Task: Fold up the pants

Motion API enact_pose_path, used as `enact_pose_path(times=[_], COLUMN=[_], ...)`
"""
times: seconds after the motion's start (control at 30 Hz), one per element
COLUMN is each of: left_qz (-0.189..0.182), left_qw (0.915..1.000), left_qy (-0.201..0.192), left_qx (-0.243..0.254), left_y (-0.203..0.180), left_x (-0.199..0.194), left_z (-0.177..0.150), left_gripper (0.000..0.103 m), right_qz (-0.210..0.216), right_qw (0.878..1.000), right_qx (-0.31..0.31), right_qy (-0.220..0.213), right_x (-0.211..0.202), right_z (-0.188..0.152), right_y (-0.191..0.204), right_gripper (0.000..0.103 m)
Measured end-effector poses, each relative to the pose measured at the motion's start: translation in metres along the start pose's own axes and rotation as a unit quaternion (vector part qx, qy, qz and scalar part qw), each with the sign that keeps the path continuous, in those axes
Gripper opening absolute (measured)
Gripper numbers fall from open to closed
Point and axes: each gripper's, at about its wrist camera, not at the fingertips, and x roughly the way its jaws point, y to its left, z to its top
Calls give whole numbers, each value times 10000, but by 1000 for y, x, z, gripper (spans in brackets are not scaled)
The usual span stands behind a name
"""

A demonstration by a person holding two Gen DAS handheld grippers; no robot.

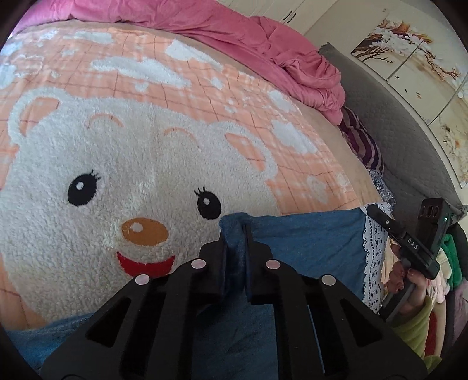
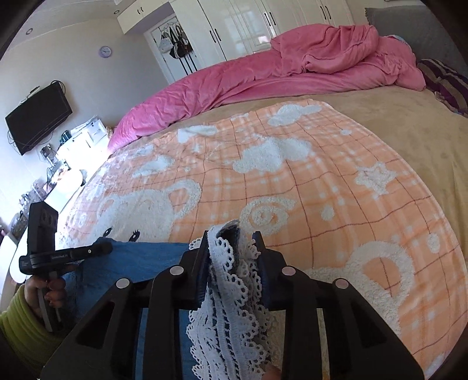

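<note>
Blue denim pants (image 1: 307, 242) w/ white lace trim (image 2: 231, 292) lie across the near edge of the bear blanket (image 1: 117, 163), stretched between the two grippers. Left gripper (image 1: 236, 233): jaws narrow, pinching a bunched fold of the blue cloth right at the tips; more denim runs back under the jaws twd the camera & off to the right. Right gripper (image 2: 234, 242): jaws narrow too, clamped on a wad of the lace hem w/ some denim inside; lace spills down between the fingers twd the lens.

In the left wrist view the right gripper (image 1: 377, 214) shows far right of the jaws, its tip on the lace edge. In the right wrist view the left gripper (image 2: 106, 248) sits left of the jaws, tip on the blue cloth, w/ the person's left hand (image 2: 49, 288) on its grip.

Ahead of both sets of jaws: peach plaid blanket w/ white bear face, then a rumpled pink duvet (image 2: 263, 73) further on. White wardrobe (image 2: 248, 26) beyond that; TV (image 2: 38, 117) far left of the right jaws.
</note>
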Motion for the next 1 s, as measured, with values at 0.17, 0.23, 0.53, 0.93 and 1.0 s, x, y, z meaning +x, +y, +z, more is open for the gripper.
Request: enact_pose_path(times=[0.17, 0.23, 0.53, 0.93, 1.0], left_qz=[183, 226, 1056, 1166, 1288], left_qw=[9995, 9995, 9937, 9884, 9869], left_qy=[-236, -233, 16, -840, -765], left_qx=[115, 50, 363, 493, 599], left_y=[-11, -12, -3, -15, -20], left_x=[0, 5, 55, -3, -15], left_z=[19, 27, 25, -5, -20], left_gripper=[4, 4, 5, 36, 39], right_qz=[-225, -357, -1358, -647, -294], right_qw=[9992, 9991, 9881, 9970, 9988], right_qx=[-125, -134, -199, -417, -363], right_qy=[-312, -186, 697, -90, 139], right_x=[-5, 5, 57, -5, 0], right_z=[24, 33, 16, -3, -8], right_y=[-3, -7, -33, 19, 37], right_gripper=[18, 18, 31, 76, 82])
